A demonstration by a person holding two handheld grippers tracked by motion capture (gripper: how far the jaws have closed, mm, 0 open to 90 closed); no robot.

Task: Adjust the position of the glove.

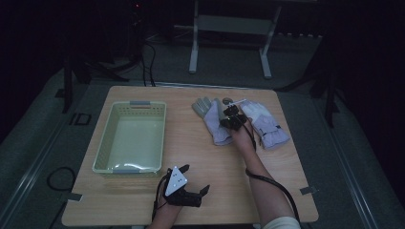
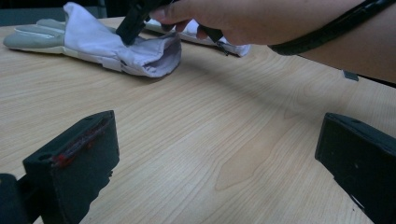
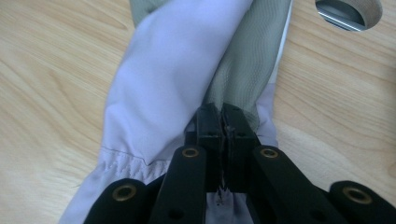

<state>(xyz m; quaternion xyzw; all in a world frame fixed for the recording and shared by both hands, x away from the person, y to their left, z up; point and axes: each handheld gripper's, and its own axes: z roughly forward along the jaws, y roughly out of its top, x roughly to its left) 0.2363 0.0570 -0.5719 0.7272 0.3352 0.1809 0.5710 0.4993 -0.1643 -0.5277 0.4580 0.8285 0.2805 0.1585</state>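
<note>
- The right gripper (image 1: 232,118) sits on the left one of two work gloves, the left glove (image 1: 212,121), which lies flat on the wooden table (image 1: 200,157) to the right of the pale green basket (image 1: 131,136).
- In the right gripper view its black jaws are pressed together, with a fold of the left glove (image 3: 182,79) caught between the pads where lilac back fabric meets the grey mesh strip.
- That fold lies right at the jaw tips; the rest of the glove stretches away ahead of them, fingers farthest off.
- The right glove (image 1: 265,125) lies just beside the left glove, on the side away from the basket, untouched.
- The left gripper (image 1: 193,183) rests near the table's front edge, just off the basket's near right corner and well apart from both gloves; its jaws stand spread wide with bare wood between them.
- The left gripper view shows the left glove's open cuff (image 2: 159,58) lifted slightly under the right gripper (image 2: 133,25), a detail the high view leaves too small to read.
- The right gripper view alone brings out the stitched seam near the cuff and a round grommet hole (image 3: 348,11) in the table beyond the glove.
- The high view alone gives the basket and both gloves together.
</note>
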